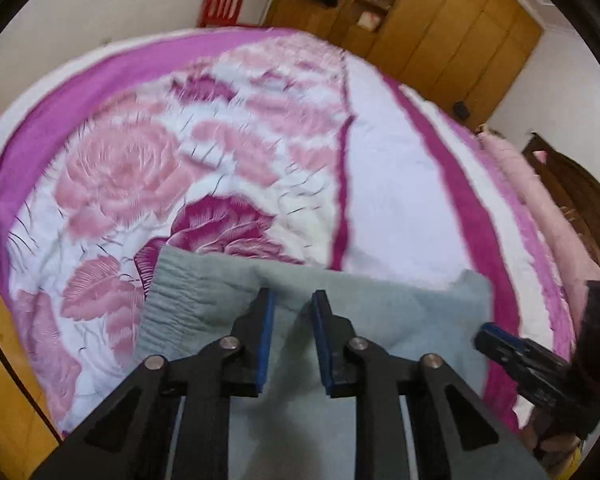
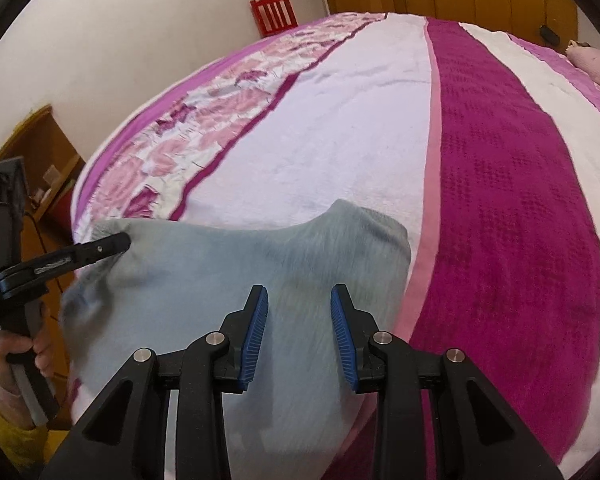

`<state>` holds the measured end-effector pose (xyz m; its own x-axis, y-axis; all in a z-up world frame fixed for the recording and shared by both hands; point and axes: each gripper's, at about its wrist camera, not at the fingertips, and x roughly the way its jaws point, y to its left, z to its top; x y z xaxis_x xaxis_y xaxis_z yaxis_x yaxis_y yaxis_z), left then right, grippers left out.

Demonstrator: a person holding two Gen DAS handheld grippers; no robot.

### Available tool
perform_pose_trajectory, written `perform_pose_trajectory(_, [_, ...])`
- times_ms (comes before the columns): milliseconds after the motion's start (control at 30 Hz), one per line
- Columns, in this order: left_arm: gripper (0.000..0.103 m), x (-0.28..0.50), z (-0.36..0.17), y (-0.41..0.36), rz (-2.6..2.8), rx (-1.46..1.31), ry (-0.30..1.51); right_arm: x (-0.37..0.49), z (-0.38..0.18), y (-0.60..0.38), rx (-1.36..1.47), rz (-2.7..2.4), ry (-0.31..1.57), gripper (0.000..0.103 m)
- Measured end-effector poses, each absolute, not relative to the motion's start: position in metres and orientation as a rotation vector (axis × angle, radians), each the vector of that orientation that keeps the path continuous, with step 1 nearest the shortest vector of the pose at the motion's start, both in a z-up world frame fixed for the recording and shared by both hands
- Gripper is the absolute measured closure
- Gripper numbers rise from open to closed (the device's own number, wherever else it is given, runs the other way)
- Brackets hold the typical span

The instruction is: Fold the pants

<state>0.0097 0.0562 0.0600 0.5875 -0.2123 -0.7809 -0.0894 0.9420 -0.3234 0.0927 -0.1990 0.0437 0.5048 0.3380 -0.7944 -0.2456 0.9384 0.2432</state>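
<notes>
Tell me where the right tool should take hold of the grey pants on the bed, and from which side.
Probably the far right corner of the grey pants, beside the pale pink stripe of the bedspread. There the cloth rises into a rounded, lifted edge, so one finger could slip beneath. Come from the right, over the stripe. The right tool hovers open above the pants' middle, where flat cloth offers no edge.

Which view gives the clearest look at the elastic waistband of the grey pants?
The left wrist view: the waistband, with its gathered ribbing, lies unobstructed at the pants' left edge. In the right wrist view that end is blurred and partly covered by the left tongs.
</notes>
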Motion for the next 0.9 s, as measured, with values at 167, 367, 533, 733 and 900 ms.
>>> perform_pose_trajectory(167, [0.100,0.027,0.028,0.090,-0.074,-0.469,0.975,0.114,0.030,-0.194,0.081,0.344,0.951,0.071])
perform_pose_trajectory(367, [0.100,0.027,0.034,0.079,-0.082,-0.340,0.971,0.120,0.030,-0.196,0.093,0.352,0.946,0.071])
perform_pose_trajectory(533, [0.100,0.006,0.055,0.080,-0.083,-0.323,0.956,0.103,0.047,-0.204,0.114,0.345,0.937,0.071])
perform_pose_trajectory(733, [0.100,-0.042,0.073,0.084,-0.089,-0.259,0.915,0.083,0.050,-0.209,0.100,0.348,0.922,0.071])
perform_pose_trajectory(900, [0.100,-0.044,0.036,0.107,0.028,-0.310,1.001,0.089,0.040,-0.220,0.133,0.332,0.960,0.071])
